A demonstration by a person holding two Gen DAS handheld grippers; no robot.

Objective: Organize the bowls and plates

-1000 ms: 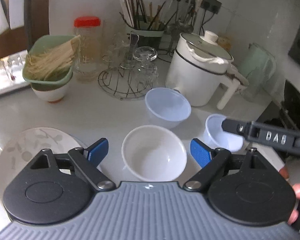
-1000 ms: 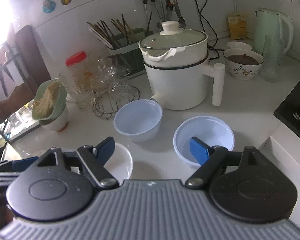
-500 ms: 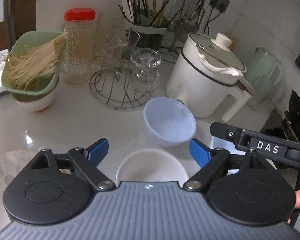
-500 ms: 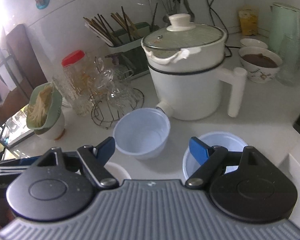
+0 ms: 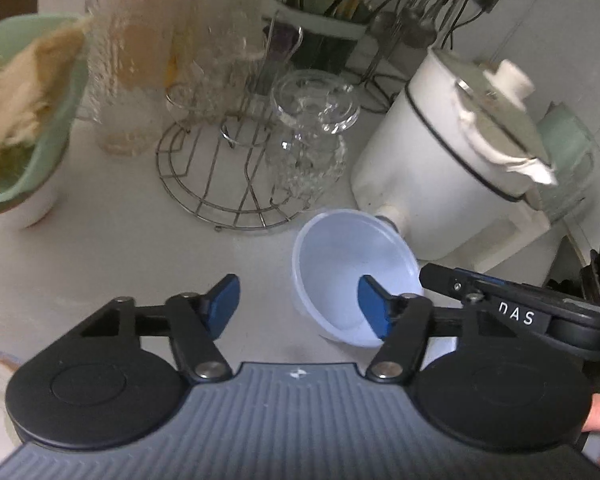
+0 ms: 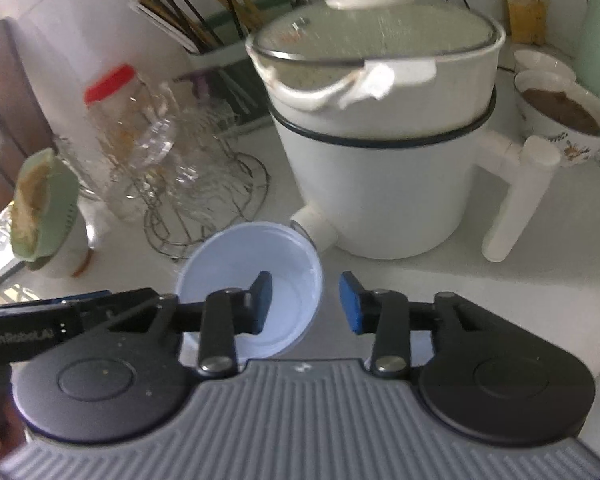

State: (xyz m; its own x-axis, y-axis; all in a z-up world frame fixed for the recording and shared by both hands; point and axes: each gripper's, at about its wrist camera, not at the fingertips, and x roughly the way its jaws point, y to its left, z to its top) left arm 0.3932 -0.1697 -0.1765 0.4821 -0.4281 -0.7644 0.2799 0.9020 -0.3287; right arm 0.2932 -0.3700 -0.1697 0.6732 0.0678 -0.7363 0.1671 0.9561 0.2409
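The left tongs (image 5: 298, 306) are seen half spread, and their jaws have just been closing; the right blue pad (image 5: 374, 314) is placed over the inside of the pale blue plastic bowl (image 5: 342, 264), while the left pad lies outside it over the bare white worktop (image 5: 100, 256), so the near-left part of the rim lies between them. Whether a pad presses the rim cannot be told. The right tongs (image 6: 306, 304) are narrowed more, and their jaws have also just been closing; the left pad (image 6: 262, 300) is seen inside the same bowl (image 6: 256, 268) and the right pad outside it, with the right side of the rim between them. No firm contact is shown there either, so the bowl is not counted as grasped by either pair.

The bowl is set upright on the worktop, just beside the spout of the white electric pot (image 6: 380, 184), which is covered by a glass lid. A round wire rack (image 5: 224, 184) with glasses stands near the bowl, toward the back wall. A jar with a red cap (image 5: 140, 60) and a green basket of noodles (image 5: 16, 120) are seen further toward the left edge.
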